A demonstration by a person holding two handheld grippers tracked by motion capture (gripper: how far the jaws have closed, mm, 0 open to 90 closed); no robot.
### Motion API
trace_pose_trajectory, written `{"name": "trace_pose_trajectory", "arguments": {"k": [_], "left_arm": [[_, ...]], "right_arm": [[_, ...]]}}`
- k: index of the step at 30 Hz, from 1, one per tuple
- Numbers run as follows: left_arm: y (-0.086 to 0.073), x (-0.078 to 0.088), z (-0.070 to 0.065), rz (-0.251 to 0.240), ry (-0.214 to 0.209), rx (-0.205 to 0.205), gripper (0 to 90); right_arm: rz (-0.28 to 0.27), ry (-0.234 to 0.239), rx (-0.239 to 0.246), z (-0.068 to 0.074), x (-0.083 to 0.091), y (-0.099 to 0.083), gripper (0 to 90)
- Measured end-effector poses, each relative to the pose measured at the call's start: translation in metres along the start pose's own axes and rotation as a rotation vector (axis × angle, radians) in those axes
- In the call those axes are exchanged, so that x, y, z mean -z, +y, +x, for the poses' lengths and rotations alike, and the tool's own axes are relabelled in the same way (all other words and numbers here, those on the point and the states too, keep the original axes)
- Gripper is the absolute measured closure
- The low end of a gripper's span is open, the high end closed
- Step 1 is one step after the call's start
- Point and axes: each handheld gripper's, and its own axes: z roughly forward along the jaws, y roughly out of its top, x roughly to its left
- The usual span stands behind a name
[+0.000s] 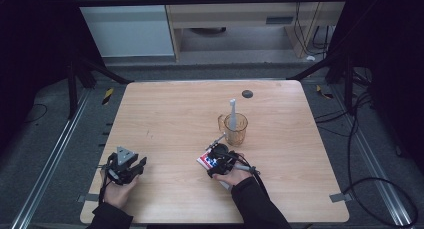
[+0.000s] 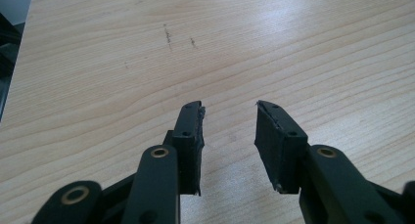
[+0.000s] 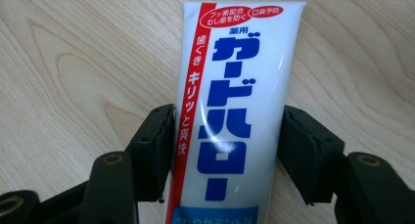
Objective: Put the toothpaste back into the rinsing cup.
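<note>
A tube (image 3: 230, 116) is squeezed by the right claw (image 3: 227, 150) (low over the worktop (image 1: 170, 119)); the left claw (image 2: 227, 145) is held apart.

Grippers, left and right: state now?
Left gripper: open, empty, over bare table.
Right gripper: closed on the toothpaste tube.

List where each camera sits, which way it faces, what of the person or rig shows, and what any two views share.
High view: above the person's side, facing forward and down on the table; forearms, hands, both grippers show.
Left gripper view: on the left gripper, looking along its parted jaws at bare wood.
Right gripper view: on the right gripper, jaws flanking the toothpaste tube.
Shared: tube appears in high view too.
</note>
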Motion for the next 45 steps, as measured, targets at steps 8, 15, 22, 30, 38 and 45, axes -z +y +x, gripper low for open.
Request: {"name": "trace_pose_trajectory", "arguments": {"k": [8, 15, 22, 30, 38, 45], "left_arm": [[0.0, 0.0, 0.0, -0.001, 0.0, 0.003, 62.3], [0.0, 0.0, 0.001, 0.001, 0.0, 0.004, 62.4], [0.0, 0.0, 0.001, -0.001, 0.001, 0.006, 62.4], [0.0, 0.0, 0.0, -0.002, 0.003, 0.002, 62.4], [0.0, 0.0, 0.0, -0.001, 0.005, 0.0, 62.4], [0.0, 0.0, 0.0, -0.002, 0.005, 0.002, 62.4]], "right_arm": [[-0.002, -0.016, 0.0, 0.004, 0.004, 0.0, 56.7], [-0.018, 0.003, 0.003, 0.006, 0.013, -0.005, 66.9], [-0.113, 0.04, 0.026, 0.008, 0.028, -0.013, 67.3], [-0.256, 0.052, 0.035, 0.004, 0.055, -0.024, 67.4], [-0.348, 0.051, 0.008, -0.005, 0.074, -0.04, 67.6], [-0.433, 0.019, -0.039, -0.019, 0.09, -0.062, 67.7]]}}
